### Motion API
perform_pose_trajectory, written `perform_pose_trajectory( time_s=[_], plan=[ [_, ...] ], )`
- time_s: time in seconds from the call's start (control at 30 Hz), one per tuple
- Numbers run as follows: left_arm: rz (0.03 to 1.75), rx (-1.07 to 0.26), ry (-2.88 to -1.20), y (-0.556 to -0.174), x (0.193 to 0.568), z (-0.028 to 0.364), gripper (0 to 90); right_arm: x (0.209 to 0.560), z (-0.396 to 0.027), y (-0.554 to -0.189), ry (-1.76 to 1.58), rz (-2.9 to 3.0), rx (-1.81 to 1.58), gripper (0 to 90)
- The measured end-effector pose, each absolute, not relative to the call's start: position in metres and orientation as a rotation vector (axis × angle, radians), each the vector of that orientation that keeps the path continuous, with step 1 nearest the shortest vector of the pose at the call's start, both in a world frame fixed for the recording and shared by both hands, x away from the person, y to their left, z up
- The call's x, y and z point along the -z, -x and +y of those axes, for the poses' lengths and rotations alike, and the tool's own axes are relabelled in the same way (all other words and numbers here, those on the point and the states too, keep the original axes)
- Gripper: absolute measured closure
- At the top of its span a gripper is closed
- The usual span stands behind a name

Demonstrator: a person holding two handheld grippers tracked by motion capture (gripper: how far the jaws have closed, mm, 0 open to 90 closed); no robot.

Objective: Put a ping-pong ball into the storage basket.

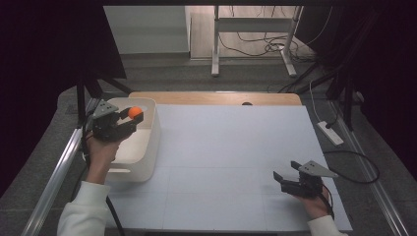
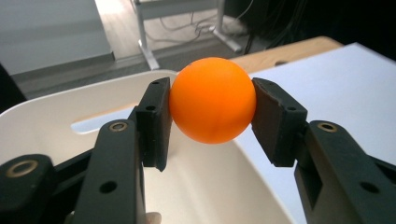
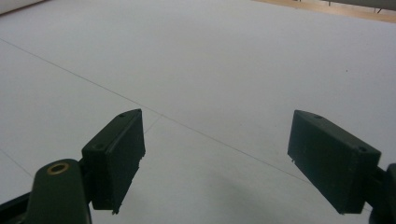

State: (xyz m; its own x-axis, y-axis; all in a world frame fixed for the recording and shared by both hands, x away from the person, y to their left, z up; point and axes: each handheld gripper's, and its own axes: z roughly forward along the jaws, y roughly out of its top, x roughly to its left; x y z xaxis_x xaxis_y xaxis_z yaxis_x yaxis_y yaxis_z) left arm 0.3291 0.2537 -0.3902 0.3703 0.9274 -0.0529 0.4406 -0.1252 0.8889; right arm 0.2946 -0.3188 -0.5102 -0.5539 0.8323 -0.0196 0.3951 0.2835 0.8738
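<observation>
1. The counter point(image 1: 231, 162) in front of you is a broad white surface with a strip of bare wood along its far edge.
2. A white bin point(image 1: 142, 147) with rounded corners sits at the counter's left edge, a handle slot cut in its near wall.
3. Your left tool point(image 1: 129, 117) hangs over the bin's far half, above the rim; in the left gripper view its two black pads point(image 2: 154, 121) press on opposite sides of a ball, so it is closed on it.
4. Your right tool point(image 1: 285, 173) rests low at the counter's near right corner, well apart from the bin. Its jaws stand wide apart with only bare white surface between them; whether it touches the counter is hard to tell from above.
5. The orange ball point(image 2: 213, 100) is clamped in your left tool, held in the air over the inside of the bin, touching neither wall nor floor.
</observation>
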Motion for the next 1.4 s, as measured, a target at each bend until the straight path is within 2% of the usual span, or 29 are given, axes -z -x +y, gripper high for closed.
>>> perform_pose_trajectory(
  time_s=[0.53,0.87,1.0,1.1,1.4],
  plan=[
    [1.321,-0.606,-1.847,-0.343,0.398,0.263,50.2,0.511,-0.318,-0.295,-1.100,2.076,-1.207,18.8],
    [1.319,-0.628,-1.843,-0.340,0.395,0.262,49.0,0.510,-0.319,-0.295,-1.100,2.077,-1.208,18.7],
    [1.323,-0.661,-1.800,-0.336,0.391,0.264,30.6,0.511,-0.319,-0.295,-1.099,2.077,-1.207,18.8],
    [1.291,-0.650,-1.757,-0.331,0.388,0.266,23.9,0.510,-0.318,-0.296,-1.099,2.077,-1.211,18.8],
    [1.171,-0.605,-1.687,-0.312,0.378,0.262,18.9,0.510,-0.315,-0.296,-1.084,2.094,-1.220,18.7]
  ],
)
